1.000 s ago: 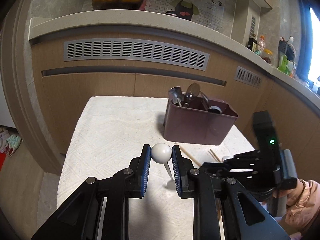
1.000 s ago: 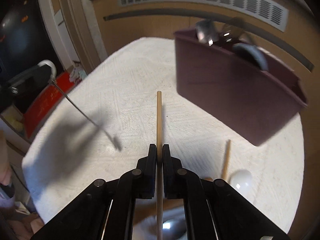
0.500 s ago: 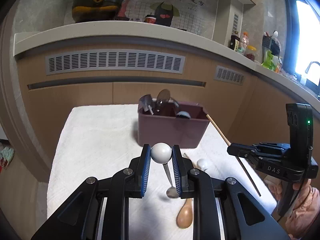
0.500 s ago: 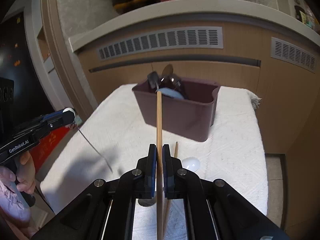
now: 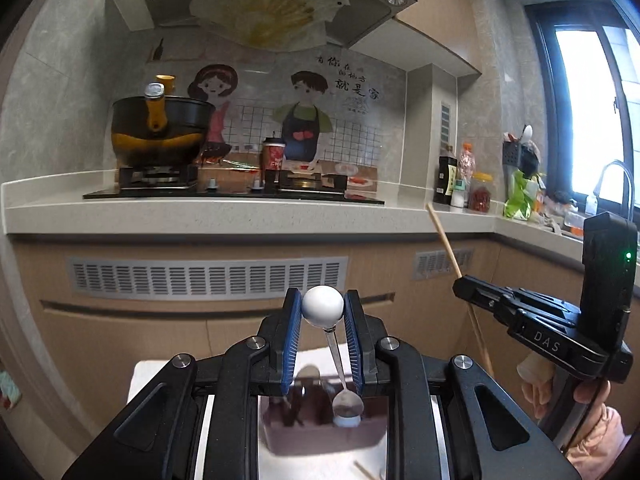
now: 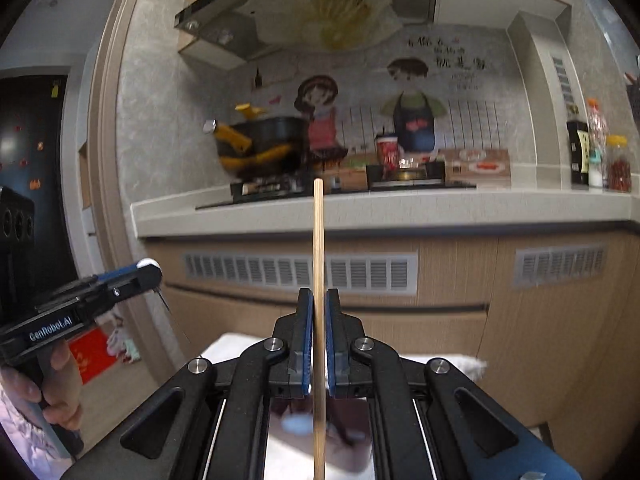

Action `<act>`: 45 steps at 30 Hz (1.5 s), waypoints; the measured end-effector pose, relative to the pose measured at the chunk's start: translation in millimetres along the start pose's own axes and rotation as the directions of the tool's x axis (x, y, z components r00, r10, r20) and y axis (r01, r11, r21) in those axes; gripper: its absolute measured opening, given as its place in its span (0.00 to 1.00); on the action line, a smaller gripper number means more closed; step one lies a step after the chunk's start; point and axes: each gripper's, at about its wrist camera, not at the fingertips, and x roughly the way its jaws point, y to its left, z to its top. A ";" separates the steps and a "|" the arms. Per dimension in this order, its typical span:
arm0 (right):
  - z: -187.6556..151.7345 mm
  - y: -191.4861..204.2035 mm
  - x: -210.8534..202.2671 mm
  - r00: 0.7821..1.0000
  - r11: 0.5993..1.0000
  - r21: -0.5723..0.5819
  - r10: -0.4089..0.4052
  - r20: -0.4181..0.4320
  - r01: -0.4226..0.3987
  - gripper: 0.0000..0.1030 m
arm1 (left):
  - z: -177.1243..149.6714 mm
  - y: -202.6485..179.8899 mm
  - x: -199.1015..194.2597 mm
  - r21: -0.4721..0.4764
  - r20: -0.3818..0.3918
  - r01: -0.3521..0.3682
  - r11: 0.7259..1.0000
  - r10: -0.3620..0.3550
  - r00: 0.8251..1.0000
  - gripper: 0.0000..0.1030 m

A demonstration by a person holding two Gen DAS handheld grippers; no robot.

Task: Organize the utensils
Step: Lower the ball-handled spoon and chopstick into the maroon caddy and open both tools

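My left gripper (image 5: 322,312) is shut on the white ball handle of a metal spoon (image 5: 323,306); the spoon's bowl (image 5: 348,404) hangs down over the dark red utensil bin (image 5: 320,436), seen below between the fingers. My right gripper (image 6: 319,312) is shut on a wooden chopstick (image 6: 318,240) that points straight up. In the left wrist view the right gripper (image 5: 464,284) holds the chopstick (image 5: 444,240) at the right. In the right wrist view the left gripper (image 6: 148,274) is at the left with the spoon's thin stem hanging.
The kitchen counter (image 5: 200,212) with a stove and a black pot (image 5: 160,128) runs across ahead. Bottles and jars (image 5: 460,184) stand at its right end. Another chopstick tip (image 5: 364,470) lies on the white cloth (image 6: 228,344) by the bin.
Both grippers have risen and tilted up with their utensils, so the counter and wall now fill the views. The bin has dropped to the bottom of both views.
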 end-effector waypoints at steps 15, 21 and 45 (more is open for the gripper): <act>-14.2 -23.1 66.9 0.997 1.000 0.025 -0.014 -0.074 0.016 0.05 | -17.9 38.8 86.8 -0.061 -0.107 0.003 0.998 -0.009 0.994 0.22; -17.3 -22.5 69.5 0.996 0.999 -0.013 -0.034 -0.087 0.033 0.05 | -27.0 40.3 102.8 -0.067 -0.125 0.002 0.998 -0.011 0.992 0.22; -112.9 -7.7 12.3 0.953 0.982 -0.130 -0.166 -0.252 0.137 0.90 | -138.4 17.1 64.0 -0.040 -0.366 -0.029 0.999 0.013 0.931 0.47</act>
